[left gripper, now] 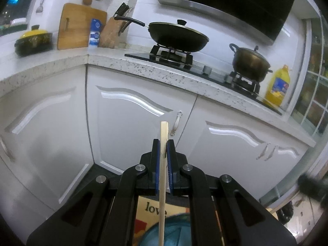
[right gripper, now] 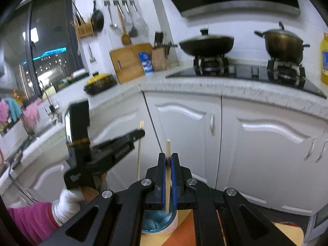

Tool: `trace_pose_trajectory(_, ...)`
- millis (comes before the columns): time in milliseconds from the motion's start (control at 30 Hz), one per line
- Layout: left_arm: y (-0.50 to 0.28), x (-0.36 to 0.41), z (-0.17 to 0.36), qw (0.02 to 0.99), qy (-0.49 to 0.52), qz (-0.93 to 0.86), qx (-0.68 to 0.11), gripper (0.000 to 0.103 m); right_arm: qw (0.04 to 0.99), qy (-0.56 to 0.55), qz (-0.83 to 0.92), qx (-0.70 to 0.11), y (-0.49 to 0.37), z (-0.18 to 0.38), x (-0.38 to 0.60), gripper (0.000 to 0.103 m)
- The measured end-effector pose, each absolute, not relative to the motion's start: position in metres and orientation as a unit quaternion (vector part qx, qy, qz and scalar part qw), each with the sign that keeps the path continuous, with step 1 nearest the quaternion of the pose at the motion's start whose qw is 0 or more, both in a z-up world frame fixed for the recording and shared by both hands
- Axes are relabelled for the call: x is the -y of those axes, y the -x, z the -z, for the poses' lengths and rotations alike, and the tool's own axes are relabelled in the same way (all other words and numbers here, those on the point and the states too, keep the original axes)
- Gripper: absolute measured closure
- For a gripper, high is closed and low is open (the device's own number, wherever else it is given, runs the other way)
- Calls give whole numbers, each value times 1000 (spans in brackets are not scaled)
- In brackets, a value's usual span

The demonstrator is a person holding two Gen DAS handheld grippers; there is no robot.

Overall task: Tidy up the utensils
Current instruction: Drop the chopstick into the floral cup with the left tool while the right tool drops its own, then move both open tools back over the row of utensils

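Observation:
My left gripper [left gripper: 163, 143] is shut on a pale wooden chopstick [left gripper: 163, 174] that stands upright between its blue pads, in front of white cabinet doors. The same left gripper [right gripper: 141, 132] shows in the right wrist view, held by a gloved hand [right gripper: 67, 203], with its chopstick [right gripper: 139, 153] hanging down. My right gripper [right gripper: 168, 155] is shut on a second chopstick [right gripper: 168, 180], also upright. Below both grippers sits a blue-lined round container [right gripper: 157, 223].
A speckled worktop [left gripper: 143, 65] carries a wok [left gripper: 178, 34], a lidded pot [left gripper: 251, 60], a yellow oil bottle [left gripper: 277, 86], a knife block [left gripper: 110, 32] and a cutting board [left gripper: 78, 26]. A wall-mounted utensil holder [right gripper: 84, 29] and hanging ladles [right gripper: 123, 20] are at the back left.

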State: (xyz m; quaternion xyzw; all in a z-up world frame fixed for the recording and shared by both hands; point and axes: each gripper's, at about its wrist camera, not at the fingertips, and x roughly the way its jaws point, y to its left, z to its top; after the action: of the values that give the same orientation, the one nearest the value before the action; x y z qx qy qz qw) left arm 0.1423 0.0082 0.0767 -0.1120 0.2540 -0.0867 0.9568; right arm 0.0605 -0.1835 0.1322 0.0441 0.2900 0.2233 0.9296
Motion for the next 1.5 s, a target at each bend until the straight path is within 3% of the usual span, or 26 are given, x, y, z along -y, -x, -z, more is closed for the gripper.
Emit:
trace_pose_trajectory(400, -132, -2, -49, 954, 70, 89, -276, 98, 898, -62, -236, -366, -89, -58, 177, 98)
trace_pose_trajectory(433, -130, -2, -47, 953, 68, 89, -281, 98, 901, -55, -234, -361, -88, -58, 177, 95)
trace_pose_trajectory(500, -126, -3, -45, 952, 65, 86, -288, 96, 906, -38, -220, -359, -85, -57, 177, 70)
trace_pose_trajectory(667, -115, -9, -44, 946, 75, 86, -304, 76, 905, -55, -210, -367, -74, -56, 188, 70)
trace_pose_trajectory(1433, -24, 16, -54, 942, 14, 80, -326, 58, 900, -85, -156, -397, -1, -45, 224, 67)
trace_pose_trajectory(1500, -17, 21, -55, 941, 14, 85, -327, 51, 902, -83, -151, -396, 7, -47, 228, 66)
